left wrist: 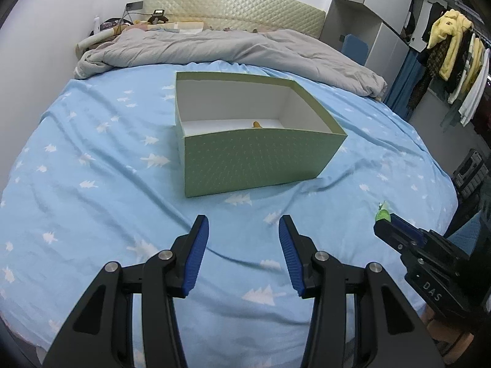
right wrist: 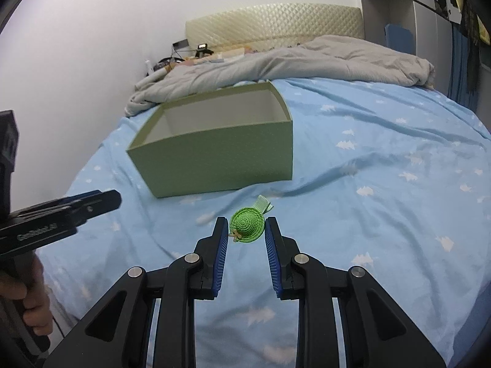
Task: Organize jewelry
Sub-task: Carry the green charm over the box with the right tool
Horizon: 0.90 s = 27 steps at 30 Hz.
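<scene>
Now the right gripper (right wrist: 247, 230) clamps a green hat-shaped clip (right wrist: 248, 225) between its fingertips; the left gripper (left wrist: 244, 230) stands apart, empty, green box (left wrist: 257, 159) ahead.

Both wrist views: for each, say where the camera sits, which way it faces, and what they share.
Left wrist: on the empty left gripper, facing the green box; the right gripper shows beside it.
Right wrist: on the right gripper, which pinches a green hair clip; a hand shows.
Shared: box, blue bedsheet, grey duvet.

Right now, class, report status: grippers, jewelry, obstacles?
Right gripper shut on green coiled hat-shaped clip. Left gripper open, empty. Green cardboard box ahead, path clear.
</scene>
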Each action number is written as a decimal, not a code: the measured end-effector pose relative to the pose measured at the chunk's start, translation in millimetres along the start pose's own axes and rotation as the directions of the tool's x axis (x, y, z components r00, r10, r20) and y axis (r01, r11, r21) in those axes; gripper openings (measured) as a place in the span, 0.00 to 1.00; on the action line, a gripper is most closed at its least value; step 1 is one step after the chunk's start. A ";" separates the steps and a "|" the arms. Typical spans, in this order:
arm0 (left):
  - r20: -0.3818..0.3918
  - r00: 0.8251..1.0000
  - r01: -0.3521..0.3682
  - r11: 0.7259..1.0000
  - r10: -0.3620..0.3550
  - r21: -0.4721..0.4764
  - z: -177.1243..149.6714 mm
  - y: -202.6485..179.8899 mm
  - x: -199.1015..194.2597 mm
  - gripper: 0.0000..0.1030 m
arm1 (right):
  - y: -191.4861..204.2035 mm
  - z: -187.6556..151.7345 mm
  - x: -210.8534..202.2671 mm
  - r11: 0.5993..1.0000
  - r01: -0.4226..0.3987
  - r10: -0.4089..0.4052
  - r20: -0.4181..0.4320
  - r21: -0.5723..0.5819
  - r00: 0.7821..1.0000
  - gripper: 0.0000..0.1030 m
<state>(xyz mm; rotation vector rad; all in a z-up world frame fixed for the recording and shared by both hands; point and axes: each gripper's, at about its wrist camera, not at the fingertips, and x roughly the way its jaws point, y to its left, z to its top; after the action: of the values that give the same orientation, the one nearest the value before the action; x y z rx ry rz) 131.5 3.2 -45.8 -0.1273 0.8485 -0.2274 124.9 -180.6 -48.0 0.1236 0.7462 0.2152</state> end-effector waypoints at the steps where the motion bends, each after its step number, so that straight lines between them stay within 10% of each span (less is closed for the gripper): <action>1: 0.003 1.000 -0.004 1.000 0.004 -0.002 1.3 0.4 -4.3 0.47 | 1.4 1.5 -5.0 1.000 -0.002 0.002 0.009 0.001 1.000 0.22; 27: 0.076 0.997 -0.034 0.998 0.030 0.049 95.2 4.7 -36.1 0.47 | 35.1 97.2 -29.6 0.996 -0.034 0.045 0.144 -0.077 0.989 0.22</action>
<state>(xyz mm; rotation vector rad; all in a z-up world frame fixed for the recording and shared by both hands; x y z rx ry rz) 181.0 18.7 41.9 -0.0748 0.7690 -0.2121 165.1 -156.9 48.9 0.0822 0.5899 0.2683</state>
